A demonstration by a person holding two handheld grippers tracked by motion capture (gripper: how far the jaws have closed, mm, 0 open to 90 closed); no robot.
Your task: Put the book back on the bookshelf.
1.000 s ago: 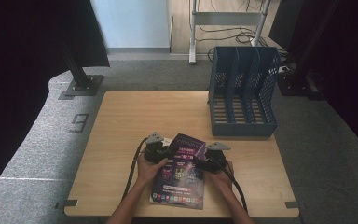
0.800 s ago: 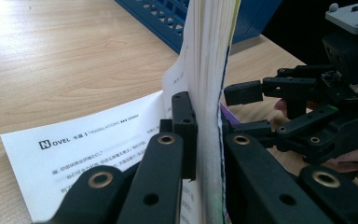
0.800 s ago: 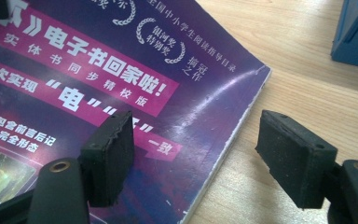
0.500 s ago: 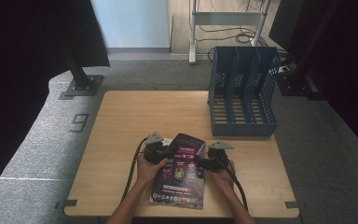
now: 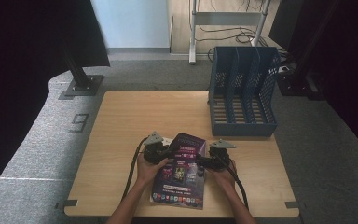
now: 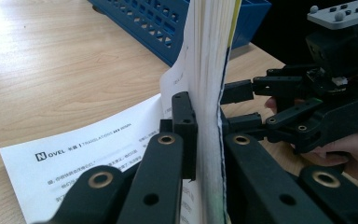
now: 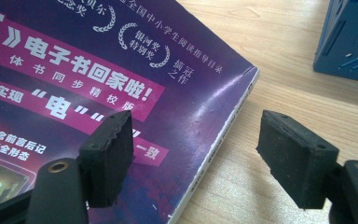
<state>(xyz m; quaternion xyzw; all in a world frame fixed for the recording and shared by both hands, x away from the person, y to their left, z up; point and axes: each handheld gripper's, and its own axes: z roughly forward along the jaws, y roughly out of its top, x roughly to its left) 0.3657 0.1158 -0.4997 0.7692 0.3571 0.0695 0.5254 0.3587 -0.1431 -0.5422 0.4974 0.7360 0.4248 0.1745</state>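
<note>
A purple book (image 5: 181, 170) lies at the table's near edge, its left side lifted. My left gripper (image 5: 162, 152) is shut on that raised side; in the left gripper view its jaws (image 6: 204, 135) pinch the block of pages (image 6: 209, 70), and a white printed page (image 6: 88, 154) curves down to the table. My right gripper (image 5: 204, 162) stands open at the book's right edge. In the right gripper view one pad (image 7: 109, 156) hovers over the purple cover (image 7: 98, 70) and the other pad (image 7: 293, 161) over bare wood, with the spine between them.
A blue file rack (image 5: 242, 93) with upright slots stands at the table's far right, its corner close by (image 7: 349, 42). The wooden table (image 5: 144, 116) has free room on its left and middle. A metal stand base (image 5: 81, 86) sits on the floor beyond.
</note>
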